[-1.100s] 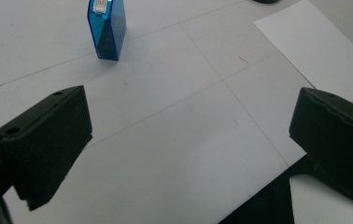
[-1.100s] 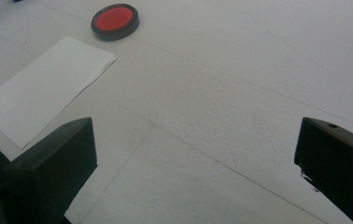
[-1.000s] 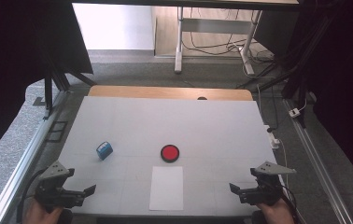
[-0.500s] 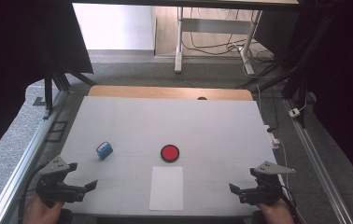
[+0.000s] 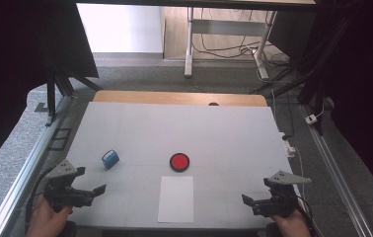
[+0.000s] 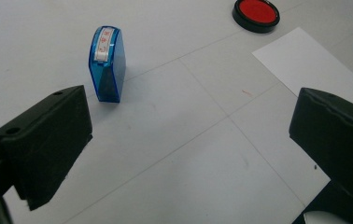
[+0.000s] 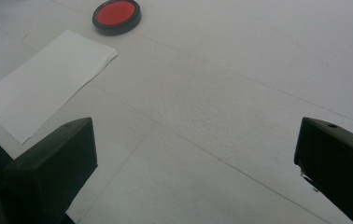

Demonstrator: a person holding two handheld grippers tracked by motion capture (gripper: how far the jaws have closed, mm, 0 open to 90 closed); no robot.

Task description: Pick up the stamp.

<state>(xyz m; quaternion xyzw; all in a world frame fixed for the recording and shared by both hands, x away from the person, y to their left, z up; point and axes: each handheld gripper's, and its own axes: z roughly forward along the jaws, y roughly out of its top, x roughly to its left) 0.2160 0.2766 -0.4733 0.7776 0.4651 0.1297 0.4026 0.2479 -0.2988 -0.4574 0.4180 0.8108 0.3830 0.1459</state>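
Glossy blue wedge-shaped stamp (image 6: 107,63) (translucent plastic) before the wide-open left claw (image 6: 188,154).

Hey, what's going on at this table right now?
A person holds a two-jaw gripper in each hand at the near edge of a white table. Both the left gripper and the right gripper are open and hold nothing. A blue stamp stands just ahead of the left gripper, a red ink pad lies mid-table, and a white sheet of paper lies in front of it. Nothing is being touched yet.
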